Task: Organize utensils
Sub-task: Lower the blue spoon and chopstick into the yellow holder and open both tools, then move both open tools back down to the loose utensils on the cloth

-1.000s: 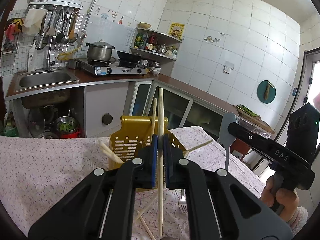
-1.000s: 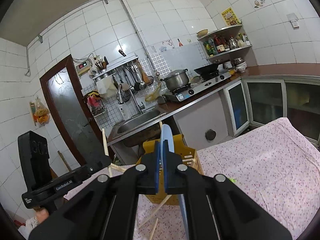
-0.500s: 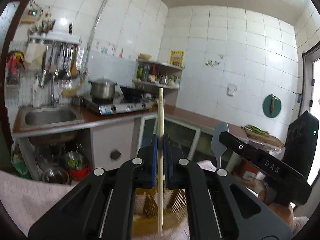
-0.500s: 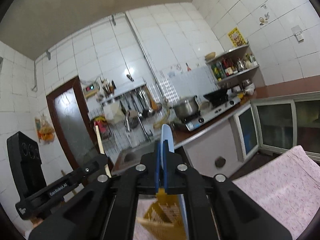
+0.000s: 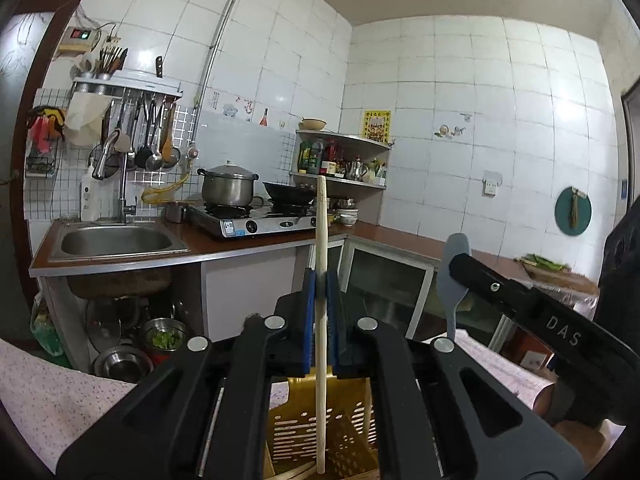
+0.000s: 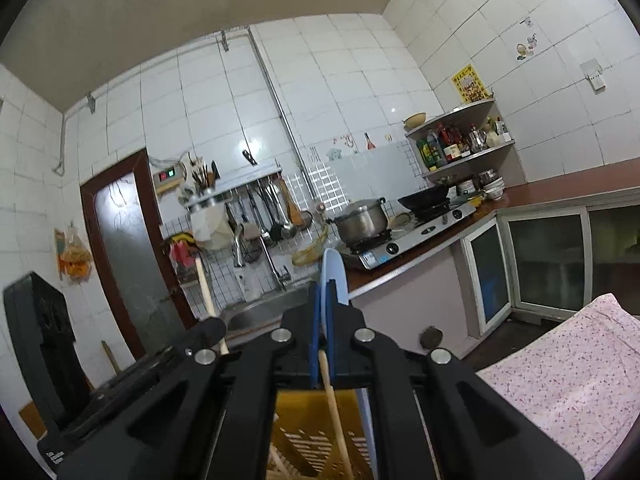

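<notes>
Yellow basket (image 5: 320,436) mostly hidden behind the left tool (image 5: 320,288), bottom cut off. Blue spoon (image 6: 334,276) half hidden between the right tool (image 6: 322,304) pads.

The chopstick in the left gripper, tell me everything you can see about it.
The chopstick is one pale, slim round stick, wood or bamboo by its look, with no markings. It stands nearly upright, clamped about midway between the blue pads of the left gripper, which is shut on it. Its top rises well above the pads; its lower end hangs over the yellow slotted basket, and whether it touches the basket cannot be told. The right wrist view shows its top at the left.
</notes>
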Demonstrator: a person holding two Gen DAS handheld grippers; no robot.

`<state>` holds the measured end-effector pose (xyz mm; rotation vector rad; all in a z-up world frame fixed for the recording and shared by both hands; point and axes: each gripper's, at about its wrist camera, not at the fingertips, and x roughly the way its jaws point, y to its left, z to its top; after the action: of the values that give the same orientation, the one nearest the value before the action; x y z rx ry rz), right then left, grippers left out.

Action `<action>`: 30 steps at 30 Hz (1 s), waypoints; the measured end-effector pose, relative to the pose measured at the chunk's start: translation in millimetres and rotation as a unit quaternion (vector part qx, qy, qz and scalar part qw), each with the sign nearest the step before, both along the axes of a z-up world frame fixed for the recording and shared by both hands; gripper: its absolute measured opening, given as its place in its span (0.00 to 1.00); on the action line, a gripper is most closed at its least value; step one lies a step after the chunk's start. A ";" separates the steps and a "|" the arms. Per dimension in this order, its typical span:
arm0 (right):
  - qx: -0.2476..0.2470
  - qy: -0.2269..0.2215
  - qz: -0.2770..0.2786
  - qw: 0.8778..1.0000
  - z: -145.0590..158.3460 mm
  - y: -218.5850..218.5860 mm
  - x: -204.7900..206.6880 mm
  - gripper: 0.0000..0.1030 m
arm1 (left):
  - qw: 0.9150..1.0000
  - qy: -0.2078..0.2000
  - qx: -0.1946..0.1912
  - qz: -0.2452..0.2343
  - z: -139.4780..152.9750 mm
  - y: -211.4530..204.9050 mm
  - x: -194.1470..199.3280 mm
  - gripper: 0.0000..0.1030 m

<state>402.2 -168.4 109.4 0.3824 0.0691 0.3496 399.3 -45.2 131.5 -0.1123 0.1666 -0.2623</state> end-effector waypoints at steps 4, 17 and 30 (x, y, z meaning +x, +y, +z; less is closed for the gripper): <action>-0.029 0.016 -0.004 0.999 -11.2 7.2 0.7 0.03 | 1.000 0.022 0.010 -0.007 -16.3 0.6 5.8 0.04; -0.097 0.083 -0.033 0.991 -6.3 -4.1 -10.9 0.06 | 0.994 0.108 0.012 -0.008 -24.1 17.0 -0.6 0.26; -0.105 0.118 -0.056 0.986 -6.0 -47.4 -74.6 0.07 | 0.989 0.147 0.025 -0.011 -27.0 38.6 -72.2 0.65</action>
<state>327.6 -215.8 103.3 0.2156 0.3123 0.1827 327.2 -6.6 104.5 -0.0988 0.4678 -0.2617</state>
